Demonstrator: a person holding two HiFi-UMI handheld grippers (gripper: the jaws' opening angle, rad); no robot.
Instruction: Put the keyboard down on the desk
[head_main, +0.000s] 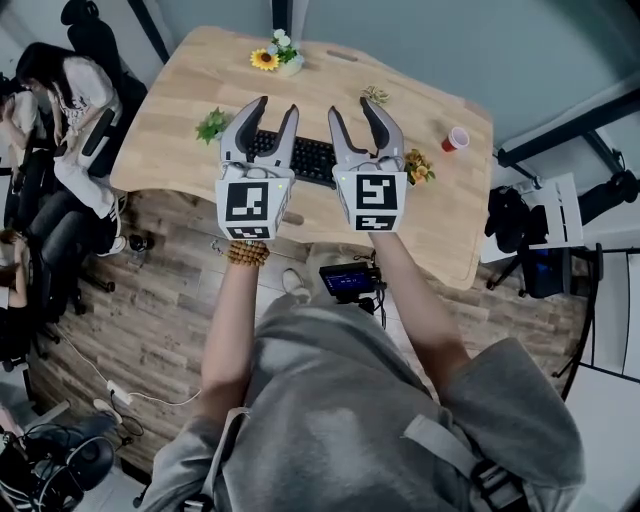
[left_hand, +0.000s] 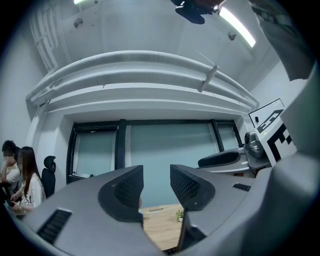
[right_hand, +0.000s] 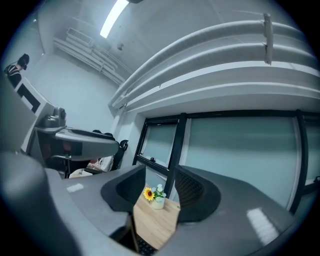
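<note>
though the black keyboard (head_main: 312, 160) lies flat on the wooden counter (head_main: 190, 80), only its middle stretch shows in the head view. both ends are covered by the two claws held over it. in the right gripper view just a dark keyed corner (right_hand: 143, 247) peeks out at the bottom edge, below the jaws. whether either claw touches it cannot be made out.

the left claw (head_main: 277, 105) is over the keyboard's left part, the right claw (head_main: 352, 104) over its right part, side by side. each stands with its jaws apart and nothing between the pads, only the far counter and windows beyond.

farther out on the counter are a sunflower pot (head_main: 277, 55) at the far edge, a small green plant (head_main: 212, 125) left of the keyboard, a yellow flower sprig (head_main: 418, 166) to its right, and a red cup (head_main: 456, 138) beyond that.
</note>
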